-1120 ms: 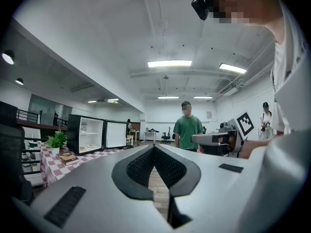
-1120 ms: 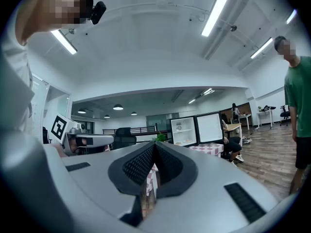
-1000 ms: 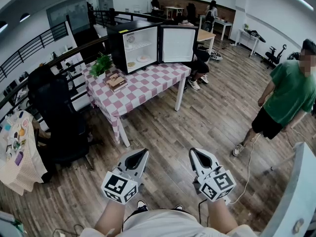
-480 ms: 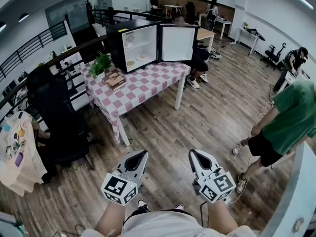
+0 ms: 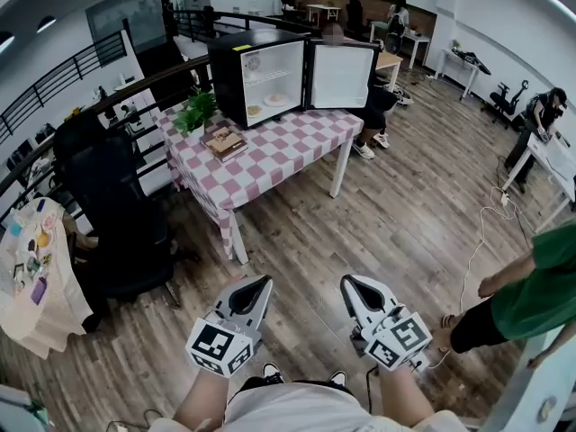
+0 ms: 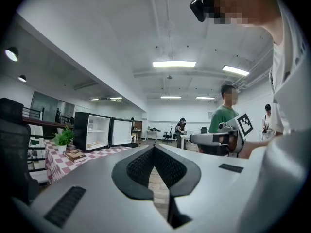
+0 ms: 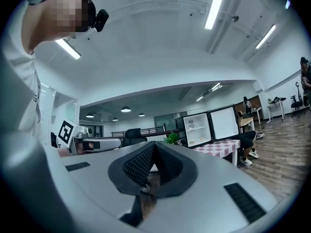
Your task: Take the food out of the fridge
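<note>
**A:** Where is the food?

**B:** It is inside the small black fridge (image 5: 261, 70) with the white lining. The fridge stands at the far end of the long table draped in a pink-and-white checked cloth (image 5: 297, 147). Its door (image 5: 340, 76) is swung wide to the right and reaches out by the table's far corner. Two pale plates of food (image 5: 274, 100) lie low inside. Something round shows higher up, too small to tell.

**A:** And the person's grippers?

**B:** Both are held level over the wood-plank floor (image 5: 378, 214), well apart from the table. The left gripper (image 5: 260, 283) has its jaws together at the tips with nothing between them. The right gripper (image 5: 348, 283) looks the same, with its pads meeting and nothing held.

**A:** What room is there to move?

**B:** A broad stretch of planks runs from the grippers to the table's near corner and on along its right-hand long edge toward the open door. On the left, a black office chair (image 5: 117, 214) stands near the table's side. Beyond the chair is a low table under a pale cloth (image 5: 40, 318), crowded with small things. On the right, a person in a green shirt (image 5: 531, 295) stands at the frame's edge, well apart from the table.

**A:** What lies on the cloth by the fridge?

**B:** A green potted plant (image 5: 196, 112) stands just beside the fridge, at the left edge of the table. A stack of brown books (image 5: 225, 140) lies just in front of the plant. The checked cloth runs from the fridge's mouth to the right-hand edge.
</note>
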The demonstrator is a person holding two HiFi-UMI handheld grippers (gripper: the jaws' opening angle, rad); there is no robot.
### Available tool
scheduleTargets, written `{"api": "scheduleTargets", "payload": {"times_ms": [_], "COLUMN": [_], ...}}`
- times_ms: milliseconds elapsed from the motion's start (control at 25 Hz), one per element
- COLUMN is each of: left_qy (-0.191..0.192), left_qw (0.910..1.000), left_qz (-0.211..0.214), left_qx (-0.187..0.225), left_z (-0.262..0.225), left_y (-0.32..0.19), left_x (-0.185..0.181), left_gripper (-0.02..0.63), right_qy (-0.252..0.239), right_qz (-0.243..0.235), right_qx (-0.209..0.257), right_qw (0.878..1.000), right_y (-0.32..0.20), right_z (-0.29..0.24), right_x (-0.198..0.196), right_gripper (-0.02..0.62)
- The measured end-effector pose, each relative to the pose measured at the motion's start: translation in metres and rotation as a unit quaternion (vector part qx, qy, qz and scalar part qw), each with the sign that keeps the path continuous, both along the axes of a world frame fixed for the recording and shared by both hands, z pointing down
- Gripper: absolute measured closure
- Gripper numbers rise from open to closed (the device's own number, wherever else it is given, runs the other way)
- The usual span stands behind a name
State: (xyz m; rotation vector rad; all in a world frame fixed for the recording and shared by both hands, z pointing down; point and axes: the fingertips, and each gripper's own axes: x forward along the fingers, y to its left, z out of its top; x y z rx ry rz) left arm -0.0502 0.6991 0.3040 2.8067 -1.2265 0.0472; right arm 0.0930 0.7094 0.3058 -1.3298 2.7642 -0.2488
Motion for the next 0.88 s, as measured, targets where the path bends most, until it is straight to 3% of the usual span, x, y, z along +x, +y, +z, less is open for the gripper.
{"api": "scheduleTargets", "payload": {"times_ms": [200, 400, 640, 880], "left_qy": [-0.014, -0.004, -0.01, -0.02], "left_qw": [0.9999, 0.9999, 0.9996, 0.9989], "left_qz": [0.0, -0.01, -0.024, -0.043], "left_qx": [0.002, -0.002, -0.007, 0.005], "left_z": [0.011, 0.016, 0.027, 0.02], "left_y": [-0.011, -0.028, -0.064, -0.123], "left_x": [-0.04, -0.071, -0.089, -0.085], "left_gripper": [0.603, 0.603, 0.603, 0.603], "right_qy": [-0.005, 0.018, 0.011, 0.003], "right_qz": [-0.002, -0.022, -0.02, -0.039], "right_qx": [-0.01, -0.026, -0.023, -0.011], "right_qw": [1.0, 0.999, 0.999, 0.999], "right_y": [-0.017, -0.033, -0.082, -0.145], "right_z": [0.011, 0.023, 0.024, 0.025], "right_x": [-0.049, -0.084, -0.088, -0.086], "right_gripper": [0.575, 0.575, 0.575, 0.575]}}
